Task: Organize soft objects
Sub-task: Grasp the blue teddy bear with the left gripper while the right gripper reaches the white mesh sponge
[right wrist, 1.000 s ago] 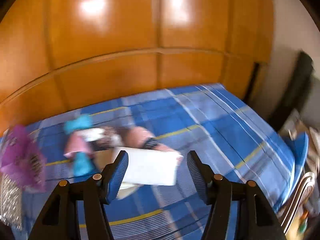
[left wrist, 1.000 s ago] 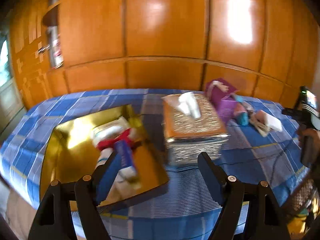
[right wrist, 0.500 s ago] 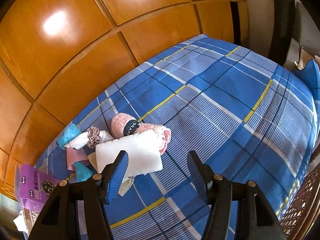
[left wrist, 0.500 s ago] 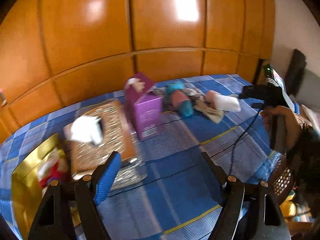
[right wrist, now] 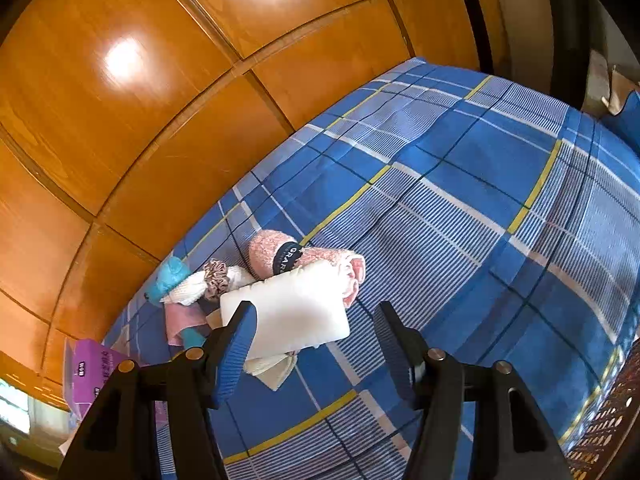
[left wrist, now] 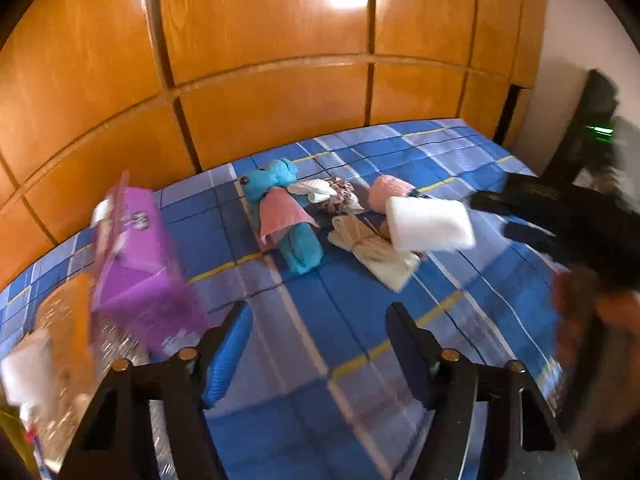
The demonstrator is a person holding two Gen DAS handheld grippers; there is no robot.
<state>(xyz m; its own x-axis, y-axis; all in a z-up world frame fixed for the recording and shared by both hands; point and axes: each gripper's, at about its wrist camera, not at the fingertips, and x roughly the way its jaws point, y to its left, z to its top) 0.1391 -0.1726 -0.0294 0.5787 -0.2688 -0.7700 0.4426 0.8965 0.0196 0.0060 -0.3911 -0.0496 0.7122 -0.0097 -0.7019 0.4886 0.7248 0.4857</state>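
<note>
White pillow [right wrist: 292, 312] is lain against the pink towel [right wrist: 276, 258]; right gripper [right wrist: 316, 344] is held spread before it, left gripper [left wrist: 320, 344] closing on nothing.

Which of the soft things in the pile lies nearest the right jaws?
The white pad, lying on top of the pink rolled towel and cream cloth; the blue plush toy lies farthest back.

Blurred at far left: purple box [left wrist: 136, 264], tissue box [left wrist: 60, 344] cut by frame edge; cream cloth [right wrist: 272, 368] half hidden under white pad [right wrist: 292, 316].
</note>
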